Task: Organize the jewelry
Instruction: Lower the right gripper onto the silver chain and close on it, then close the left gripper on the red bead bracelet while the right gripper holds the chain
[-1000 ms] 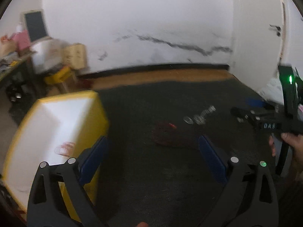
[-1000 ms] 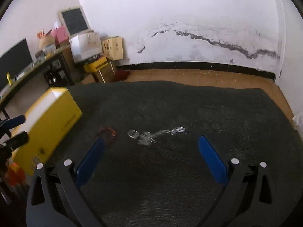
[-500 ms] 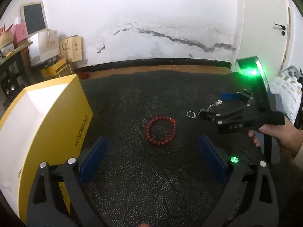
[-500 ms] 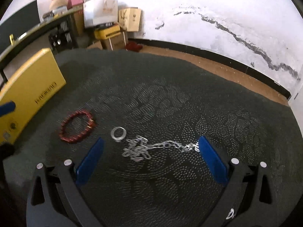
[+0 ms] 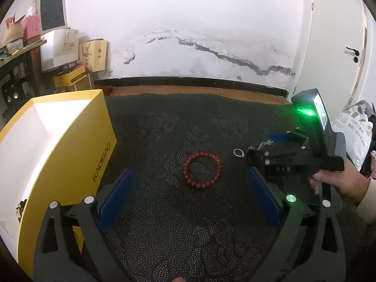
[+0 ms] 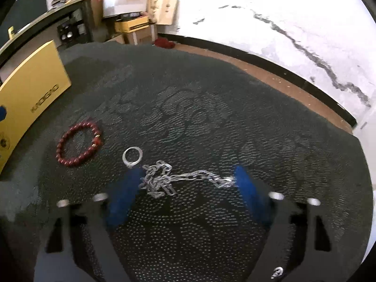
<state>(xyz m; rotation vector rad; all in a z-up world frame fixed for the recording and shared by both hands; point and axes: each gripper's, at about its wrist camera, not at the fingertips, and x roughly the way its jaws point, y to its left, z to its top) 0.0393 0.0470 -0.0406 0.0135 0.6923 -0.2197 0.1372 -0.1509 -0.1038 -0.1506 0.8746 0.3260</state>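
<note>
Three jewelry pieces lie on dark patterned carpet [image 5: 164,223]; cracked white wall [image 5: 188,35] behind.

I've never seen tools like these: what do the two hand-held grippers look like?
Each hand-held gripper is a black frame with two flat blue fingers and silver screws. The right one carries a glowing green light and a small screen; a pale sleeve shows.

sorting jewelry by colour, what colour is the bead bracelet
Dark red beads, with one small gold-coloured bead; the bracelet shows best in the right wrist view.
</note>
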